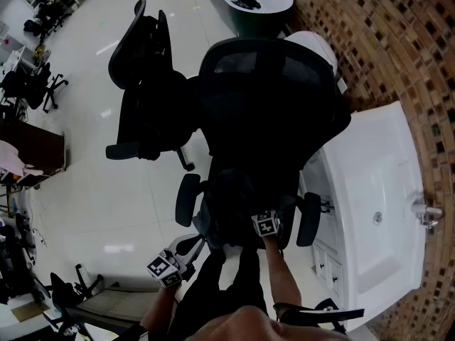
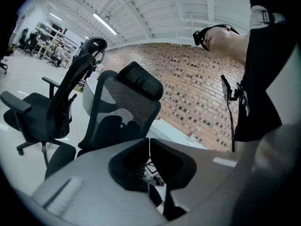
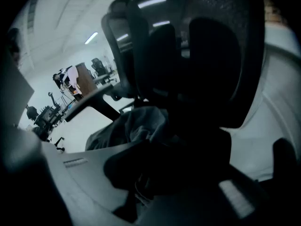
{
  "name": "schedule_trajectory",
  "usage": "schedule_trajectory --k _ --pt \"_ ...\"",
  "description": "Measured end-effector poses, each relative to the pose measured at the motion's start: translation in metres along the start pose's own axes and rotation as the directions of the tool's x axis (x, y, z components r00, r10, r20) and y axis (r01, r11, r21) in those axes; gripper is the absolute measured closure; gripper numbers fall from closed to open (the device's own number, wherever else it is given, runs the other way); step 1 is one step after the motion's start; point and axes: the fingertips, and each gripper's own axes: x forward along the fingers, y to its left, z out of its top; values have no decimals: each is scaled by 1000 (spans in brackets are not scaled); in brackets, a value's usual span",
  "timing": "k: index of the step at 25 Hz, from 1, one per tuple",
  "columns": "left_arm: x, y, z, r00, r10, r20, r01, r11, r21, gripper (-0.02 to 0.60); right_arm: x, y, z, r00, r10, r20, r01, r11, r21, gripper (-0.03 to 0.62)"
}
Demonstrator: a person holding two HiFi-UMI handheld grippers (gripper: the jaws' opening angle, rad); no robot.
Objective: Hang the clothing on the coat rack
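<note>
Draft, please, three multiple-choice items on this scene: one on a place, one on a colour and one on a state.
1. Where does the clothing lie?
A on the black chair's seat
B on a coat rack
C on the floor

2. What colour is the sink unit?
A black
B white
C green

3. How do the left gripper's jaws stand?
A wide apart
B closed on fabric
C together, empty

Answers: 1 A, the fabric bunches on the seat; 2 B, its top is plainly white; 3 C, the jaws meet with nothing between.

Left gripper (image 2: 149, 147) jaws together; right gripper (image 3: 141, 175) clamps clothing (image 3: 134, 126).
</note>
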Motion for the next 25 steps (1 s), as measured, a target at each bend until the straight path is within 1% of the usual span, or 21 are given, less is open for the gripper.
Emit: schedule_trajectory --k 2,3,4,6,7,8,9,10,12,13,14,16,17,18,19,20,21,22,23,24,25 --pt "-10 11 -4 999 -18 -45 18 1000 14 580 -46 51 6 997 14 78 -2 990 -142 566" --pt "-12 21 -8 997 -20 -68 22 999 24 580 -58 75 3 995 36 88 -16 976 -215 566" --pt "-11 35 -14 996 -17 -88 20 999 35 580 -59 96 -7 995 68 71 -46 959 -281 566" --pt "0 67 -31 994 0 -107 5 999 50 580 -43 128 -55 989 144 -43 -150 924 -352 566" --pt "8 79 -42 993 7 -114 -1 998 57 580 -37 138 -91 976 177 -126 -210 915 -344 566" --pt "17 88 -55 992 13 -127 -4 998 67 580 -33 144 -128 959 198 -205 -255 916 -310 566" --pt "27 96 -68 989 18 -146 -7 997 80 580 -27 142 -159 943 204 -263 -272 928 -256 563" --pt "38 104 -80 986 23 -166 -7 996 93 580 -23 136 -181 934 203 -294 -265 946 -188 548" --pt "56 113 -105 978 21 -210 1 995 104 578 -26 119 -203 933 208 -293 -225 974 -26 367" --pt "66 115 -116 972 13 -236 13 994 108 566 -32 108 -202 942 208 -264 -201 978 54 281" --pt "77 117 -127 963 4 -268 31 992 124 551 -40 97 -193 956 198 -218 -174 977 122 256" --pt "105 129 -143 939 11 -343 66 975 211 518 -54 72 -166 985 137 -102 -112 969 219 256" --pt "122 139 -149 923 34 -383 76 960 268 503 -58 59 -153 994 100 -48 -83 961 263 258" --pt "141 151 -157 902 62 -428 87 943 321 468 -59 47 -144 998 69 -6 -64 949 308 262" --pt "161 162 -165 874 89 -477 108 923 370 425 -57 37 -138 998 53 22 -57 936 347 278" --pt "181 171 -176 838 109 -535 148 897 415 420 -51 31 -135 998 53 31 -60 925 375 311" --pt "199 179 -189 789 121 -603 213 866 452 397 -42 30 -137 998 66 20 -68 918 392 326" --pt "212 187 -207 720 129 -682 300 829 473 354 -31 33 -144 996 87 -9 -77 912 402 326" --pt "220 196 -228 628 142 -765 400 784 474 311 -20 40 -153 993 112 -47 -83 907 412 326" --pt "224 205 -248 525 167 -835 502 731 462 268 -11 48 -164 987 136 -83 -89 903 421 326" --pt "227 212 -263 428 203 -881 591 675 442 253 -5 56 -174 982 155 -109 -95 900 425 326"
